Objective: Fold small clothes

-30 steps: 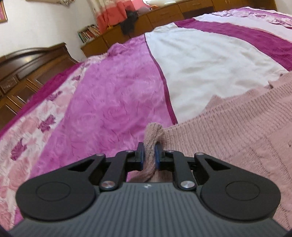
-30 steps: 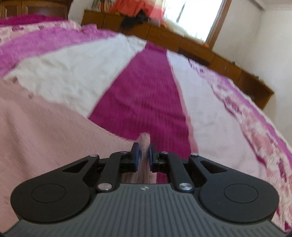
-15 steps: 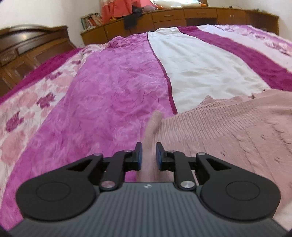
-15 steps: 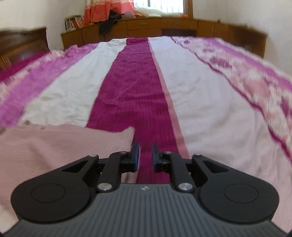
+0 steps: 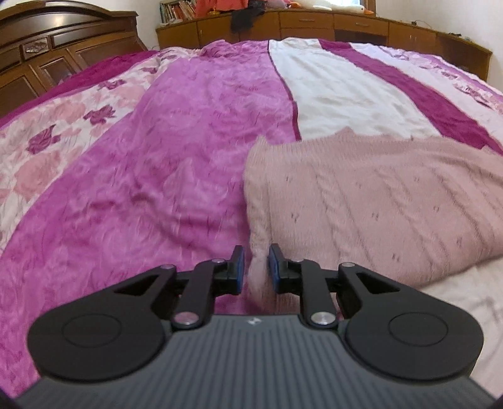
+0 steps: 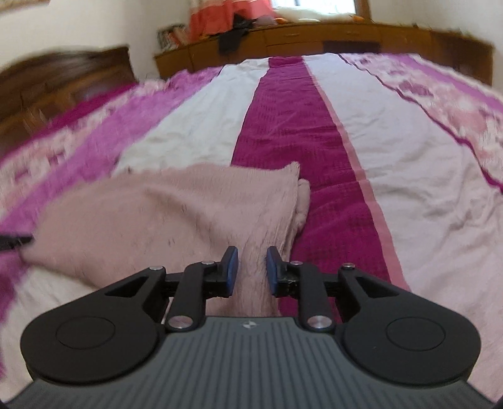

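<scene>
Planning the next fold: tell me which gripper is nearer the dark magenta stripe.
Right. The right gripper is at the sweater edge beside the stripe; the left gripper is at the opposite edge, over the bright pink panel.

Bed: bedspread (image 5: 201,132) in magenta, white and floral stripes
Headboard: dark carved wood (image 5: 56,47), at left
Far wall: low wooden cabinets (image 5: 345,25); books (image 5: 171,9)
Window: bright daylight (image 6: 314,6)

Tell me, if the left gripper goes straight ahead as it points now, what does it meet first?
Probably the pink knit garment: its edge already hangs between the open left gripper fingers. Depth is unclear.
</scene>
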Motion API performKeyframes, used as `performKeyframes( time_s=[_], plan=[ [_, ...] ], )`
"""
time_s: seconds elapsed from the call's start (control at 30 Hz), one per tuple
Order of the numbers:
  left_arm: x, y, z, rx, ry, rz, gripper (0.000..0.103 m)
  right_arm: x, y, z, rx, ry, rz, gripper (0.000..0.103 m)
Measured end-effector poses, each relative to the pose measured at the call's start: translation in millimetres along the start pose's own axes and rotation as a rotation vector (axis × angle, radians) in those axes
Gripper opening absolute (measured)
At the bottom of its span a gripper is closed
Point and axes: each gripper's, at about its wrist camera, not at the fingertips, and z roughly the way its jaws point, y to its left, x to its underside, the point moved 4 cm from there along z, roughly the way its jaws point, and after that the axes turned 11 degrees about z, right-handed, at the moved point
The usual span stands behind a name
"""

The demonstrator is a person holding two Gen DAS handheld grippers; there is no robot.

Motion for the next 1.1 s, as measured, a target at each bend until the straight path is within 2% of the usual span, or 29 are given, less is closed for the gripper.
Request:
performKeyframes(
  time_s=[0.1, 0.13, 0.3, 0.4, 0.5, 0.63, 0.77, 0.83, 0.87, 0.93, 1.0, 1.1],
  plan=[
    [6.1, 0.4, 5.1, -0.033, 0.022, 0.015, 0.02, 11.6, -2.1, 10.6, 0.109, 0.012, -0.062, 0.026],
    [7.0, 0.5, 6.7, -0.04, 0.027, 0.02, 0.02, 15.6, -6.3, 13.7, 0.114, 0.023, -0.06, 0.026],
    [1.3, 1.2, -1.0, -0.048, 0.023, 0.017, 0.02, 5.2, -14.5, 7.7, 0.066, 0.042, 0.012, 0.026],
    [-5.2, 1.3, -12.8, -0.04, -0.003, -0.003, 0.021, -19.2, -18.0, 6.4, 0.024, 0.032, 0.06, 0.027],
    [-13.8, -2.7, -22.0, -0.024, -0.03, -0.028, 0.021, -46.6, -20.8, 15.3, -0.008, 0.01, 0.111, 0.035],
    [-21.6, -16.8, -26.6, 0.011, -0.051, -0.034, 0.021, -71.4, -25.4, 52.4, 0.02, 0.042, 0.154, 0.035],
    [-22.4, -27.4, -20.8, 0.021, -0.041, -0.029, 0.021, -75.3, -23.7, 91.9, 0.053, 0.1, 0.139, 0.034],
    [-19.3, -29.7, -15.3, 0.027, -0.023, -0.027, 0.021, -71.0, -18.5, 100.1, 0.055, 0.096, 0.092, 0.013],
    [-17.3, -30.8, -12.3, 0.026, -0.014, -0.021, 0.021, -69.9, -15.1, 101.8, 0.068, 0.078, 0.051, 0.009],
    [-12.5, -31.8, -7.3, 0.018, 0.002, -0.007, 0.02, -66.7, -9.8, 105.1, 0.156, 0.033, -0.055, 0.009],
    [-8.5, -31.8, -3.7, 0.022, 0.009, -0.007, 0.02, -62.5, -14.5, 115.3, 0.216, 0.042, -0.101, 0.009],
    [-7.9, -31.1, -3.1, 0.023, 0.009, -0.013, 0.02, -62.1, -17.3, 118.6, 0.213, 0.049, -0.089, 0.009]
  ],
)
